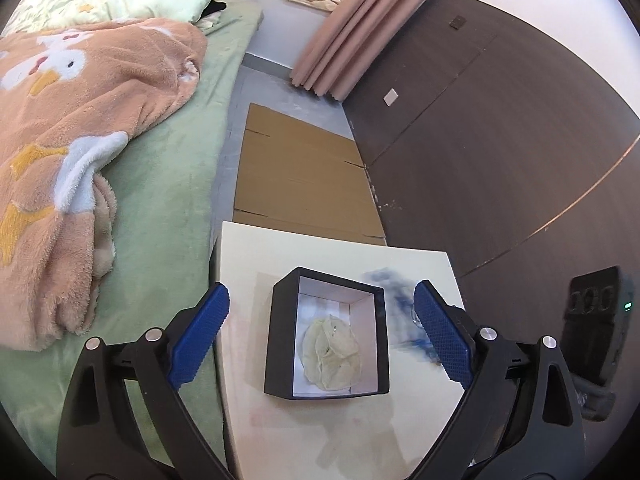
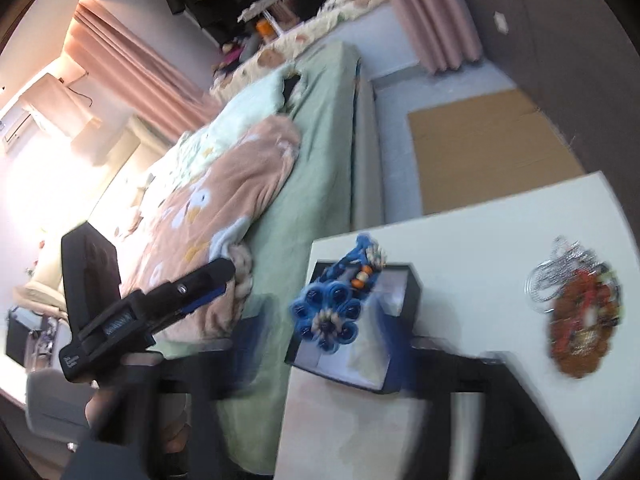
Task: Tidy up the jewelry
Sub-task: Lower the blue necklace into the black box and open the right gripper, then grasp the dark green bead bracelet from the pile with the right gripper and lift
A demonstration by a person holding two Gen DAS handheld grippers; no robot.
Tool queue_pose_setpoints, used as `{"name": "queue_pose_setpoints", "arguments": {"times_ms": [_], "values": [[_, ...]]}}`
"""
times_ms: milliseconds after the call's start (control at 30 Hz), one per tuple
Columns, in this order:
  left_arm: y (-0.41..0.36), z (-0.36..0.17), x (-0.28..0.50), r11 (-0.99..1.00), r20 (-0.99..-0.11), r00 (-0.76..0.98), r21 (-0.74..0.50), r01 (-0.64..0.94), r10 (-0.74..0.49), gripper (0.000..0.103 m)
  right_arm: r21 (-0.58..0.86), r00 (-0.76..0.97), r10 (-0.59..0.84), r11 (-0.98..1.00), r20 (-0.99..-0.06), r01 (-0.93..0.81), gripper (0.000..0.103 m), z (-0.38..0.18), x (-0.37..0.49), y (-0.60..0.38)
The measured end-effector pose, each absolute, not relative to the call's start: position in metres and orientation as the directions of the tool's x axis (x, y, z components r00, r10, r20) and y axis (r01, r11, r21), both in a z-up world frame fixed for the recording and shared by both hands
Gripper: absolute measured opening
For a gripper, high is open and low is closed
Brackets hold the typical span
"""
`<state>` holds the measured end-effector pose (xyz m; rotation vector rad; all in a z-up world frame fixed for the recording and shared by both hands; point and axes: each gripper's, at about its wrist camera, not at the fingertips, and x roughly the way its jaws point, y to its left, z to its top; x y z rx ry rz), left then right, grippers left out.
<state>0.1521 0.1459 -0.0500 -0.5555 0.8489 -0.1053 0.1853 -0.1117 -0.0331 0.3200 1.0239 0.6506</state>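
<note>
We're partway: pouch (image 1: 333,354) sitting in the box (image 1: 276,344), blue necklace (image 2: 330,316) dropping over it, red pile (image 2: 582,320) waiting on the counter (image 2: 480,232). Both hand-held grippers, left (image 1: 320,336) and right (image 2: 320,344), gaping, holding nothing.

I see a bed (image 1: 168,184) on the left with green sheet and peach blanket (image 1: 80,120), pink curtain (image 1: 344,32) far, dark wall (image 1: 500,120) right, cardboard (image 1: 300,176) on grey floor (image 1: 256,80), bright window light far left.
</note>
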Motion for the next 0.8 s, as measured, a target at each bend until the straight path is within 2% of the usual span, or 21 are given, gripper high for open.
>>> {"name": "queue_pose_setpoints", "arguments": {"times_ms": [33,233,300,500,800], "values": [[0.145,-0.050,0.152,0.856,-0.684,0.663,-0.502,-0.127,-0.303,0.093,0.516,0.379,0.619,0.785,-0.688,-0.344,0.092,-0.035,0.183,-0.114],[0.131,-0.051,0.155,0.868,-0.692,0.653,-0.486,-0.105,-0.308,0.093,0.505,0.451,0.571,0.820,-0.686,-0.270,0.092,-0.036,0.181,-0.160],[0.124,-0.052,0.157,0.869,-0.693,0.649,-0.485,-0.095,-0.315,0.093,0.515,0.487,0.557,0.825,-0.673,-0.232,0.096,-0.030,0.180,-0.183],[0.091,-0.050,0.165,0.875,-0.686,0.639,-0.482,-0.041,-0.348,0.093,0.543,0.575,0.493,0.834,-0.653,-0.098,0.095,-0.023,0.172,-0.258],[0.032,-0.050,0.177,0.888,-0.686,0.615,-0.458,0.052,-0.389,0.093,0.490,0.615,0.374,0.871,-0.694,0.023,0.095,-0.034,0.169,-0.311]]}}
